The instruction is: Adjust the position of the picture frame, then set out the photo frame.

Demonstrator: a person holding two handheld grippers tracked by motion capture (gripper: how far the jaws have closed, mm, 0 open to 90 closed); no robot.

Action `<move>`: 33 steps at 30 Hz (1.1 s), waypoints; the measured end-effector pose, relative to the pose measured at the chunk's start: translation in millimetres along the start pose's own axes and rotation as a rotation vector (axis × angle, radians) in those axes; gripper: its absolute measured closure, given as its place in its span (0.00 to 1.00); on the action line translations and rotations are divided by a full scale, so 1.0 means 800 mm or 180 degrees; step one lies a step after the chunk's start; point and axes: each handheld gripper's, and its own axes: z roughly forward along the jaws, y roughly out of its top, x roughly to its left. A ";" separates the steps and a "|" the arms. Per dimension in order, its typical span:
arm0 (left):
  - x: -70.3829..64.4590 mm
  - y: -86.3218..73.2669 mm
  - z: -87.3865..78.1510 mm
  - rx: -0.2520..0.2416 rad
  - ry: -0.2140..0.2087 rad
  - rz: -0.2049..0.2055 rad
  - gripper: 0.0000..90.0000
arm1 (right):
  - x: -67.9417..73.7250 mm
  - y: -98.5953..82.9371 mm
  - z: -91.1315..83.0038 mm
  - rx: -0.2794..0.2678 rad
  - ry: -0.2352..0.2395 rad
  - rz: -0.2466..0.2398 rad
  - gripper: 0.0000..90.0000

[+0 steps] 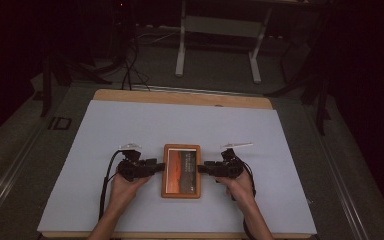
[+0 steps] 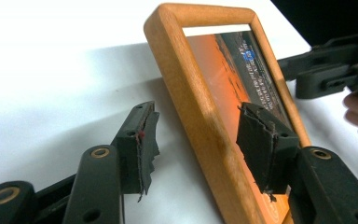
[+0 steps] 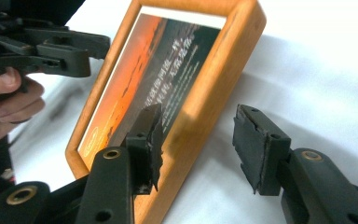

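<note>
Both grippers staged, grip not yet made: left gripper (image 2: 196, 140) wide open, straddling the left rail of the wooden picture frame (image 1: 181, 171), right gripper (image 3: 198, 144) equally wide, straddling the right rail, neither clamped on anything, so closing and lifting presumably still to do. Frame flat, near the front edge of the white surface (image 1: 130, 125), roughly centred between its side edges. Dim room, wooden tabletop edge (image 1: 180, 97) at the back, white table legs (image 1: 220, 45) and cables (image 1: 130, 65) on the floor beyond.
</note>
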 end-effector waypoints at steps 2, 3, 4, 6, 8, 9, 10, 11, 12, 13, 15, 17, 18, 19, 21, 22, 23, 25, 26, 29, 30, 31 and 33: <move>-0.003 -0.001 -0.006 -0.0046 0.0068 0.0078 0.53 | 0.004 0.002 -0.005 -0.0049 -0.0088 -0.0107 0.58; -0.004 -0.001 -0.009 -0.0083 0.0090 0.0102 0.53 | 0.007 0.003 -0.007 -0.0074 -0.0123 -0.0160 0.58; -0.005 -0.002 -0.012 -0.0117 0.0104 0.0114 0.53 | 0.010 0.005 -0.009 -0.0104 -0.0168 -0.0211 0.58; -0.006 -0.002 -0.018 -0.0160 0.0114 0.0142 0.53 | 0.016 0.008 -0.013 -0.0152 -0.0271 -0.0352 0.58; -0.008 -0.003 -0.023 -0.0212 0.0163 0.0193 0.53 | 0.024 0.009 -0.017 -0.0176 -0.0389 -0.0504 0.58; -0.009 -0.004 -0.026 -0.0235 0.0180 0.0211 0.53 | 0.028 0.010 -0.018 -0.0181 -0.0440 -0.0602 0.59; -0.010 -0.004 -0.028 -0.0258 0.0198 0.0233 0.53 | 0.032 0.011 -0.019 -0.0188 -0.0489 -0.0679 0.59; -0.011 -0.005 -0.030 -0.0278 0.0217 0.0254 0.53 | 0.036 0.011 -0.019 -0.0188 -0.0536 -0.0754 0.59; -0.012 -0.006 -0.032 -0.0290 0.0241 0.0281 0.53 | 0.040 0.012 -0.019 -0.0192 -0.0595 -0.0838 0.59; -0.014 -0.007 -0.035 -0.0311 0.0272 0.0324 0.53 | 0.044 0.013 -0.019 -0.0195 -0.0639 -0.0895 0.59; -0.016 -0.007 -0.036 -0.0309 0.0290 0.0353 0.53 | 0.052 0.016 -0.018 -0.0175 -0.0731 -0.1030 0.58; -0.018 -0.008 -0.037 -0.0306 0.0310 0.0390 0.53 | 0.055 0.017 -0.017 -0.0163 -0.0766 -0.1086 0.58; -0.020 -0.008 -0.038 -0.0316 0.0315 0.0415 0.53 | 0.058 0.017 -0.016 -0.0161 -0.0789 -0.1133 0.58; -0.020 -0.008 -0.039 -0.0316 0.0319 0.0428 0.53 | 0.060 0.019 -0.016 -0.0151 -0.0800 -0.1169 0.58; -0.023 -0.008 -0.041 -0.0340 0.0329 0.0469 0.53 | 0.063 0.021 -0.015 -0.0153 -0.0824 -0.1231 0.58; -0.025 -0.008 -0.042 -0.0354 0.0342 0.0492 0.53 | 0.064 0.022 -0.014 -0.0150 -0.0828 -0.1257 0.58; -0.025 -0.008 -0.043 -0.0362 0.0345 0.0505 0.53 | 0.064 0.024 -0.014 -0.0159 -0.0845 -0.1277 0.58; -0.026 -0.008 -0.045 -0.0379 0.0355 0.0523 0.53 | 0.065 0.027 -0.013 -0.0182 -0.0870 -0.1306 0.61; -0.026 -0.009 -0.046 -0.0377 0.0360 0.0527 0.53 | 0.066 0.028 -0.012 -0.0196 -0.0885 -0.1312 0.62; -0.027 -0.009 -0.048 -0.0394 0.0379 0.0538 0.53 | 0.067 0.031 -0.009 -0.0232 -0.0903 -0.1327 0.71; -0.027 -0.009 -0.048 -0.0400 0.0386 0.0544 0.53 | 0.067 0.033 -0.007 -0.0260 -0.0895 -0.1334 0.74; -0.027 -0.009 -0.049 -0.0410 0.0392 0.0547 0.53 | 0.068 0.034 -0.006 -0.0275 -0.0889 -0.1326 0.77; -0.027 -0.009 -0.050 -0.0418 0.0402 0.0555 0.53 | 0.069 0.036 -0.004 -0.0339 -0.0914 -0.1317 0.85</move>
